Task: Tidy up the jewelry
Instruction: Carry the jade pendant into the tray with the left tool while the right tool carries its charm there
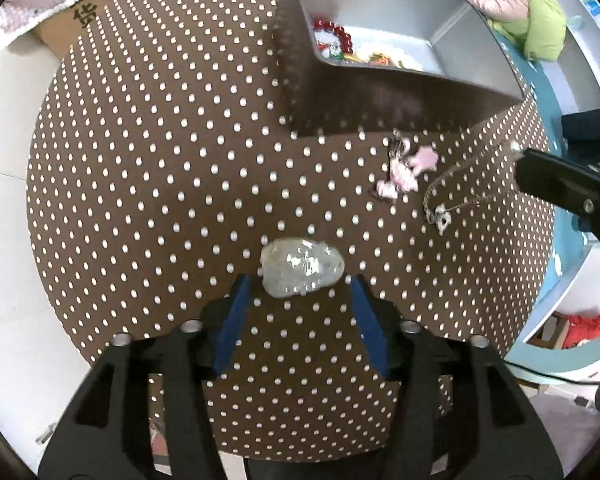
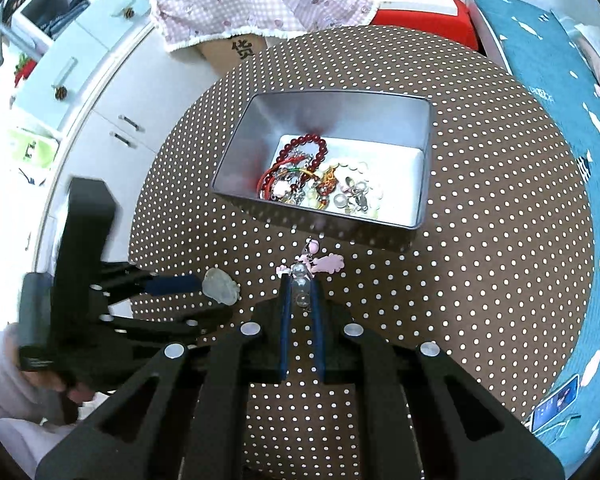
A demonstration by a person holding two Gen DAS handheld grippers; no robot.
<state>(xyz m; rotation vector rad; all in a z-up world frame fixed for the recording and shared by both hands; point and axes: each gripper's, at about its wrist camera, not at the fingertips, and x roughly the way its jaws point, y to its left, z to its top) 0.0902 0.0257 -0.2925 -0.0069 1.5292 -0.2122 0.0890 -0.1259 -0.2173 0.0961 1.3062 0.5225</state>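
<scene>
Where the left wrist view looks straight down on the round counter (image 1: 140, 200), its brown cloth dotted white, the left claw (image 1: 302, 284) stands open, its blue pads either side of a pale, translucent, lumpy stone pendant (image 1: 302, 270) without pressing on it. The pendant is oval, its long axis running across the picture between the pads. Beyond it lies a pink, glossy charm cluster (image 1: 408, 170), and to its right a thin metal chain necklace (image 1: 452, 196) loops from a small clear pendant up to the black right claw (image 1: 518, 156) at the edge, which grips the chain's end. A grey metal tin (image 1: 300, 92), rectangular with smooth walls, holds red beads (image 1: 338, 34)

In the right wrist view the right claw (image 2: 301, 292) is closed, its narrow blue pads pinching a small clear glassy charm (image 2: 300, 286) with chain beneath it. The pink charms (image 2: 320, 264) lie just past the fingertips, between claw and tin (image 2: 240, 148). The tin holds a round red bead bracelet (image 2: 304, 144), cords, pearls and metal pieces. At left the left claw (image 2: 204, 296) points at the pale stone (image 2: 220, 286), which lies on the cloth
</scene>
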